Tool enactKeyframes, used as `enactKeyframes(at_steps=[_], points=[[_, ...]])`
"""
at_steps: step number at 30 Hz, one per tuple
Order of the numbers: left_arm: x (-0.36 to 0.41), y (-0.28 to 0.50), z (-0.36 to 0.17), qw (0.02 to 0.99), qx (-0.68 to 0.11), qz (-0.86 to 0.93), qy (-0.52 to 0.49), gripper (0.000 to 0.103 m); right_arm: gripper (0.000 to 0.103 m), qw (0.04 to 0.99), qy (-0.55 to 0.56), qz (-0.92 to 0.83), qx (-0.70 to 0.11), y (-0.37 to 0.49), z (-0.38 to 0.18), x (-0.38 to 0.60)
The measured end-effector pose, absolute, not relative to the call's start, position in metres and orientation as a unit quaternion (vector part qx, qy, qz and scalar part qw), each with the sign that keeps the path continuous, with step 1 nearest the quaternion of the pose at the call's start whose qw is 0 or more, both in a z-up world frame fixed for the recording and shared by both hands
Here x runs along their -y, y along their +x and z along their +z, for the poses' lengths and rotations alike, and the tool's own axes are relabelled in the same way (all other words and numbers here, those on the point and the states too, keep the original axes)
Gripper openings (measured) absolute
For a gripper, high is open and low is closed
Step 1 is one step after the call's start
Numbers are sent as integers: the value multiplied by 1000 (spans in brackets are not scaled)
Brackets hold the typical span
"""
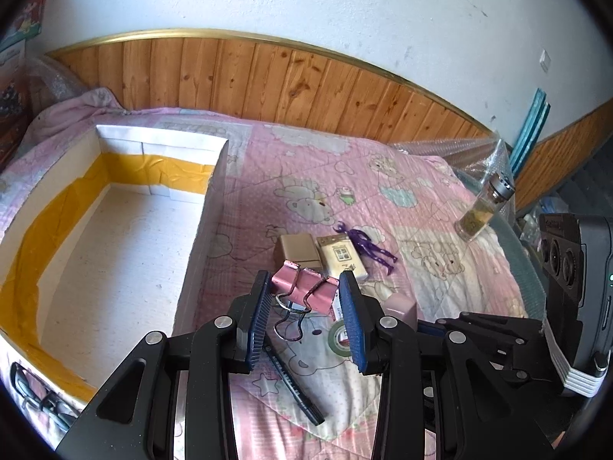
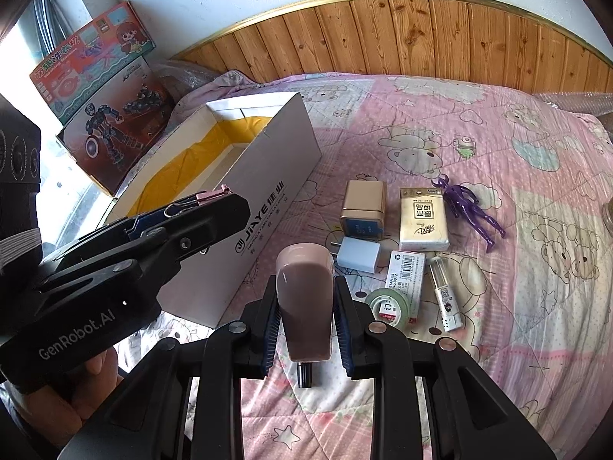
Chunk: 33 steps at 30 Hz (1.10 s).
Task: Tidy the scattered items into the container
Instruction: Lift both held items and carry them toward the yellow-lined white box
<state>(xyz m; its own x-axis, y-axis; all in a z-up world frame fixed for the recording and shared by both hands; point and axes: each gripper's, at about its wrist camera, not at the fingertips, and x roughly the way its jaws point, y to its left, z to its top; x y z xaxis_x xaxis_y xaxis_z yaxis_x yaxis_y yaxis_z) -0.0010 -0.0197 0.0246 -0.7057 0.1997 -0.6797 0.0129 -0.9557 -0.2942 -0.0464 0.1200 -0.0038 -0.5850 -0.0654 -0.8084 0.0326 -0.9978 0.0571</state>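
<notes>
My left gripper (image 1: 304, 299) is shut on a pink binder clip (image 1: 302, 291), held above the quilt just right of the white cardboard box (image 1: 207, 207). The box is open, lined with yellow tape, and nothing shows inside it. My right gripper (image 2: 304, 306) is shut on a pink-brown stapler-like case (image 2: 306, 299), held upright above the quilt. On the quilt lie a gold tin (image 2: 364, 207), a cream tissue pack (image 2: 423, 218), a purple figure (image 2: 471, 207), a white charger (image 2: 358, 255), a staples box (image 2: 406, 272), a tape roll (image 2: 387, 301), a lip-balm tube (image 2: 444, 291) and a black pen (image 1: 295, 383).
The left gripper also shows in the right wrist view (image 2: 199, 207), by the box (image 2: 268, 176). Toy boxes (image 2: 107, 96) lean at the far left. A glass jar (image 1: 482, 207) stands at the bed's right edge. A wooden headboard (image 1: 268, 76) runs along the back.
</notes>
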Motion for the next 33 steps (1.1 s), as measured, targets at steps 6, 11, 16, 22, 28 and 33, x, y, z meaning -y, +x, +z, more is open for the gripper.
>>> enactKeyframes(at_steps=[6, 11, 16, 22, 28, 33], points=[[28, -1, 29, 31, 143, 915, -377, 37, 28, 31, 448, -894, 18, -50, 2, -113], [35, 0, 34, 8, 141, 918, -371, 37, 28, 36, 439, -898, 19, -54, 9, -104], [42, 2, 39, -14, 132, 922, -364, 37, 28, 44, 432, -901, 17, -57, 15, -95], [49, 6, 45, -24, 137, 924, -356, 37, 28, 51, 424, -904, 19, -60, 21, -88], [63, 8, 56, -35, 145, 927, -343, 37, 28, 56, 417, -907, 16, -63, 27, -82], [72, 8, 61, -42, 147, 929, -337, 37, 28, 59, 415, -908, 15, -65, 28, -78]])
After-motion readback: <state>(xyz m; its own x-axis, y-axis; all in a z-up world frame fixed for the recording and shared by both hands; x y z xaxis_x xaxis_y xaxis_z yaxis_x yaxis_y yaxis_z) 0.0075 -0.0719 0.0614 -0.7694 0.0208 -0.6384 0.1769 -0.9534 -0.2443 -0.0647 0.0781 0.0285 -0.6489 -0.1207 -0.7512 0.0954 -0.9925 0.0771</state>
